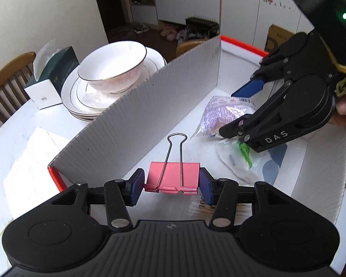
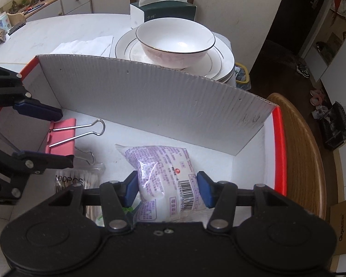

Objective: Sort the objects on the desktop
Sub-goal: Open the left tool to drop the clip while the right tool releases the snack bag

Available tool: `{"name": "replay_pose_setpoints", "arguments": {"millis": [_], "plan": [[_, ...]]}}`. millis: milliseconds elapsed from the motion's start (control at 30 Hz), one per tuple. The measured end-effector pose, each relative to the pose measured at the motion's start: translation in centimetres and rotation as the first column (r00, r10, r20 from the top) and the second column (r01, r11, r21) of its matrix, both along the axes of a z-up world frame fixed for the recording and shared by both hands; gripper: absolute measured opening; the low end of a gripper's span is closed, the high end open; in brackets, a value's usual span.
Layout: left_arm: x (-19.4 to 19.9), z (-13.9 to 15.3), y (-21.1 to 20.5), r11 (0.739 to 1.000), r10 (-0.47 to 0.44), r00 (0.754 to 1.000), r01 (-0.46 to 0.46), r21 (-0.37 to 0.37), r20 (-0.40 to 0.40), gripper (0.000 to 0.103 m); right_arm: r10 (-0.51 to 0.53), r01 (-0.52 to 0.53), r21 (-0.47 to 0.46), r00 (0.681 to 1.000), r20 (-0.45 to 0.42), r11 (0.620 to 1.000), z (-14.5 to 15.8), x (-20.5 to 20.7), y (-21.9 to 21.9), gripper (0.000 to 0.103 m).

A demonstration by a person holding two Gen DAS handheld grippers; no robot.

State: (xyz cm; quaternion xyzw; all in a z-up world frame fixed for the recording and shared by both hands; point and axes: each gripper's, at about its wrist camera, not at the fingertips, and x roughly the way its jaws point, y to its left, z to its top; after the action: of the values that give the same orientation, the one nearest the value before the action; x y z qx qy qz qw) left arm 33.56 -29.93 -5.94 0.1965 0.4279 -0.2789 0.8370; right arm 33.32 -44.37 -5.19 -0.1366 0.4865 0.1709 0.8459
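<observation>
A white corrugated box with red edges [image 1: 177,87] [image 2: 163,97] stands on the table. My left gripper [image 1: 171,184] is inside it, shut on a pink binder clip [image 1: 171,177], which also shows in the right wrist view [image 2: 62,136]. My right gripper [image 2: 167,189] is over a purple-printed plastic packet [image 2: 161,173] lying in the box [image 1: 221,113]; its blue pads sit on either side of the packet with small gaps, so it is open. A bag of cotton swabs [image 2: 78,182] and a second, dark clip [image 2: 86,157] lie on the box floor.
A bowl [image 1: 113,67] on stacked plates [image 2: 221,57] stands behind the box, with a green tissue box [image 1: 50,78] beside it. White paper [image 1: 32,157] lies on the table. A wooden chair [image 2: 297,152] stands by the box's red end.
</observation>
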Motion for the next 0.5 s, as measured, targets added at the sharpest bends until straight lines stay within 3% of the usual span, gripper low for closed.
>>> {"name": "replay_pose_setpoints", "arguments": {"millis": [333, 500], "plan": [[1.0, -1.1, -1.0, 0.996, -0.025, 0.996, 0.032, 0.084, -0.085, 0.05, -0.008, 0.008, 0.001, 1.0, -0.024, 1.0, 0.1, 0.2, 0.0, 0.054], [0.9, -1.2, -0.9, 0.996, -0.026, 0.995, 0.035, 0.084, -0.1, 0.05, -0.006, 0.006, 0.006, 1.0, -0.028, 1.0, 0.3, -0.2, -0.1, 0.057]]}}
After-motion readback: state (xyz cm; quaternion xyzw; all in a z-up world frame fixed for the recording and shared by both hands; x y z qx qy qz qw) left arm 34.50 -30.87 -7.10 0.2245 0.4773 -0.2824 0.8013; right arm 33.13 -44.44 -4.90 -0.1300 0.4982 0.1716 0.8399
